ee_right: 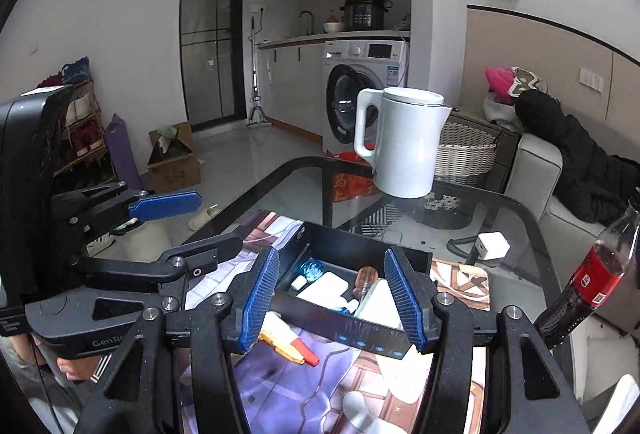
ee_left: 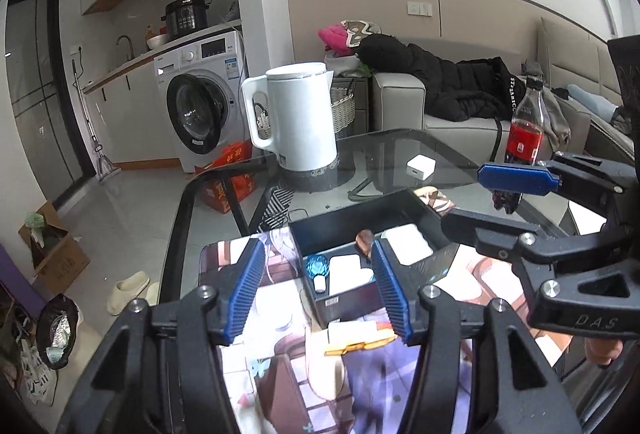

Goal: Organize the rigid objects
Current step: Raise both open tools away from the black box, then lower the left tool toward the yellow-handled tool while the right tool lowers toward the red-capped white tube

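A black open box (ee_left: 308, 234) (ee_right: 372, 334) sits on a printed mat on the glass table. In it lie white blocks (ee_left: 406, 244) (ee_right: 326, 288), a blue faceted ball (ee_left: 317, 266) (ee_right: 311, 268) and a brown-handled screwdriver (ee_left: 365, 241) (ee_right: 366, 280). A white tube with an orange-red cap (ee_left: 358, 338) (ee_right: 290, 344) lies on the mat in front of the box. My left gripper (ee_left: 318, 292) is open and empty above the box's near end. My right gripper (ee_right: 334, 300) is open and empty above the box. The right gripper shows in the left view (ee_left: 492, 197), the left gripper in the right view (ee_right: 200, 222).
A white kettle (ee_left: 298, 115) (ee_right: 404, 141) stands at the table's far side. A white charger cube (ee_left: 420, 166) (ee_right: 493, 245) lies on the glass. A cola bottle (ee_left: 526, 129) (ee_right: 588, 278) stands at the right. A sofa and a washing machine are beyond.
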